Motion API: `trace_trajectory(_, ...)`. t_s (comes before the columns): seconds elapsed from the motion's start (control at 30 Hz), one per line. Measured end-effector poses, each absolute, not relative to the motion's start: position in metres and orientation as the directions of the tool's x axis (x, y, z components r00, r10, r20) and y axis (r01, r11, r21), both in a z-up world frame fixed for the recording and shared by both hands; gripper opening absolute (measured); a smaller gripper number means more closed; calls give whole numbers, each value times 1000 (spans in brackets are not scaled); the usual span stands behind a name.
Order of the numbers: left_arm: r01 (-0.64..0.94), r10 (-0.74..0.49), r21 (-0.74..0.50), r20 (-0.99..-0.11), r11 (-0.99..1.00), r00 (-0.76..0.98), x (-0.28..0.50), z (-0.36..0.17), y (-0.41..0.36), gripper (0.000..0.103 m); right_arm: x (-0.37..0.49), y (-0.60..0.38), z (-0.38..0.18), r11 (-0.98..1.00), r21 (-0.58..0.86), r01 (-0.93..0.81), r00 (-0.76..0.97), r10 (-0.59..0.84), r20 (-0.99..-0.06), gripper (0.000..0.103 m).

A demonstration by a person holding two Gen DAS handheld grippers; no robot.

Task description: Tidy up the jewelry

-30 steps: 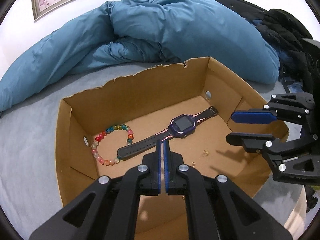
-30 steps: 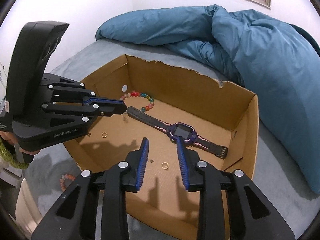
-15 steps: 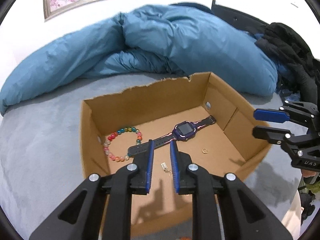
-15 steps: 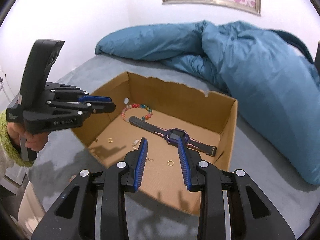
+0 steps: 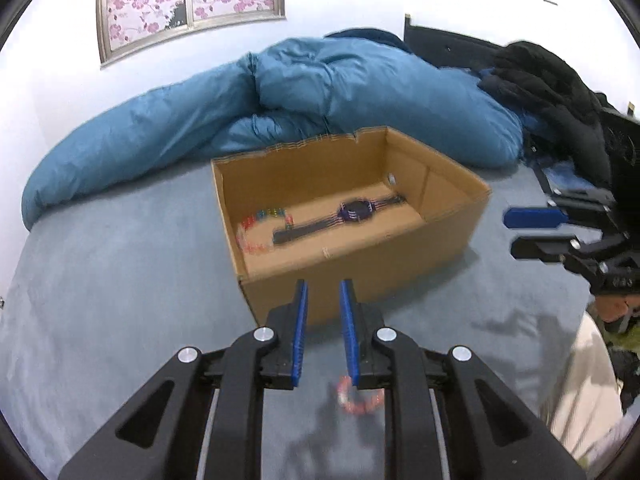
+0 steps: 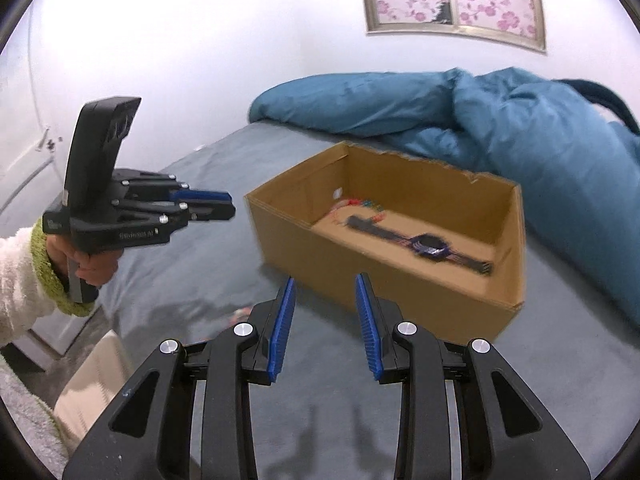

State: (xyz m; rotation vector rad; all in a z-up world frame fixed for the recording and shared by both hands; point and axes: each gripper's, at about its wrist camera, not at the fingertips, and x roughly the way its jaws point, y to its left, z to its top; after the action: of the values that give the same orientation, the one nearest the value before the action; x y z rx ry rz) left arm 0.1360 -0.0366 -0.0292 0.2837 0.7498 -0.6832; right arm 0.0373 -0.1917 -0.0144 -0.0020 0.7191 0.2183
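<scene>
Jewelry sits mostly boxed; a pink bead bracelet (image 5: 360, 398) lies under the left fingers (image 5: 323, 332), both pairs slightly spread, empty; a blurred, hurried reach could miss it.

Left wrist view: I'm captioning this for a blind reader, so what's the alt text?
An open left gripper hovers before a cardboard box holding a watch and a multicoloured bead bracelet. A pink bead bracelet lies on the grey bed below.
</scene>
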Motion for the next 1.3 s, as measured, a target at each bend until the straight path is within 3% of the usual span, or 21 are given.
trace_trajectory(0.47, 725, -446, -20, -800, 689, 402, 117, -122, -41, 16, 79, -143, -90, 947, 81, -311, 590, 259, -765, 25)
trace_trajectory(1.3, 727, -383, 5, -847, 687, 369, 139, -142, -66, 14, 124, -116, -147, 924, 102, -368, 460, 277, -844, 20)
